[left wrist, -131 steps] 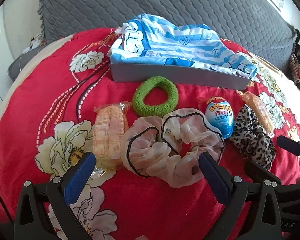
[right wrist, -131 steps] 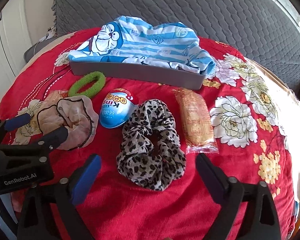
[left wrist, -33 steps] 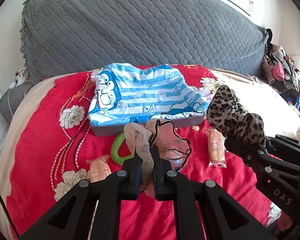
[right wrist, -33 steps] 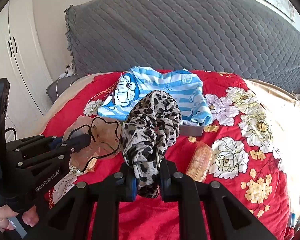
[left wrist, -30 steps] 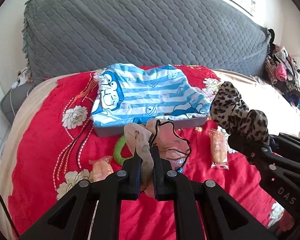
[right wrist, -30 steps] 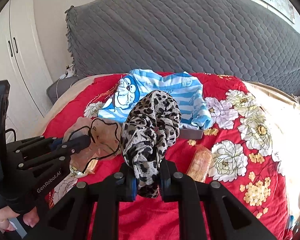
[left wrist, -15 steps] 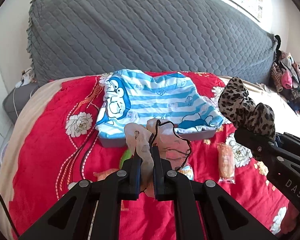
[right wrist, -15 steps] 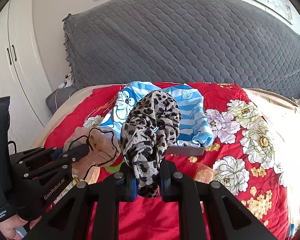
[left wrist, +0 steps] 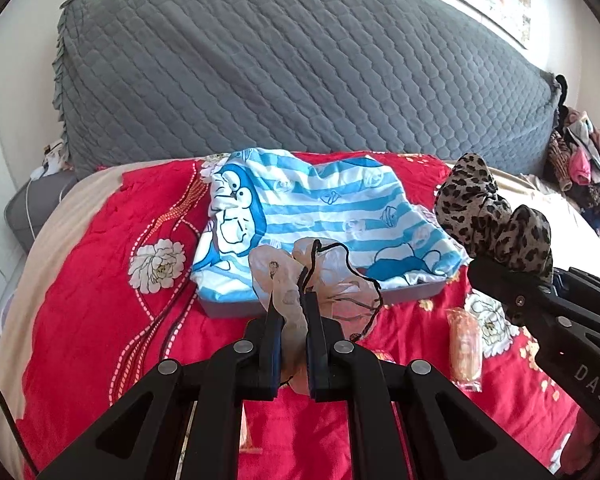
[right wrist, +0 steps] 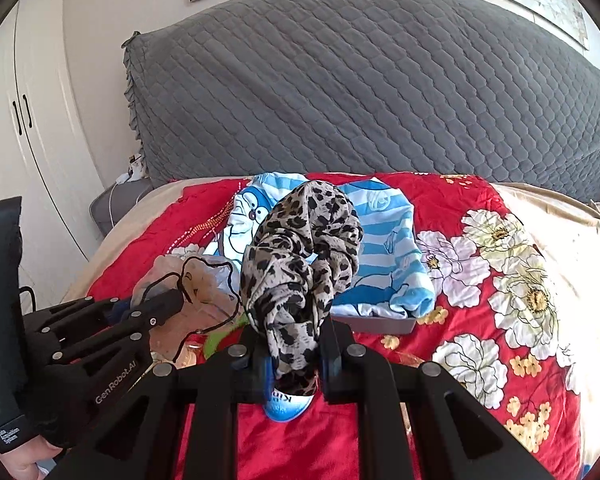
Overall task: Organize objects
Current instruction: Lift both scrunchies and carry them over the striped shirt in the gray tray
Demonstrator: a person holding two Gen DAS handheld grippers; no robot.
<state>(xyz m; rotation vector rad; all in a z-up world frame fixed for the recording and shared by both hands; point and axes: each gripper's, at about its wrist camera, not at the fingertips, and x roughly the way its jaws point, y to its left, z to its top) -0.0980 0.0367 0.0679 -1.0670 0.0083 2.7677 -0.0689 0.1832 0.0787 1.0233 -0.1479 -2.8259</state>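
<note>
The left gripper point(left wrist: 292, 320) was pinched tight on a sheer, pale pink ruffled fabric scrunchie edged with black cord point(left wrist: 320, 276), which puffed up above the two black fingers and hung clear of the bed. The right gripper point(right wrist: 294, 344) was likewise clamped on a bunched leopard-print fabric scrunchie point(right wrist: 300, 256), held upright and off the bedding. The two grippers were side by side, each visible at the edge of the other's view.

Just below the right gripper's fingers, a blue egg-shaped plastic toy with white lettering point(right wrist: 286, 402) lay on the red floral bedspread point(left wrist: 100, 280); a sliver of a green loop point(right wrist: 220, 336) showed beside it. A small clear-wrapped orange snack packet point(left wrist: 465, 348) lay on the bedspread between the two grippers.

Beyond both scrunchies sat a shallow grey rectangular tray point(left wrist: 416, 292), draped with a blue-and-white striped cartoon-cat cloth point(left wrist: 324, 208). Behind it rose a grey quilted headboard point(left wrist: 300, 72).
</note>
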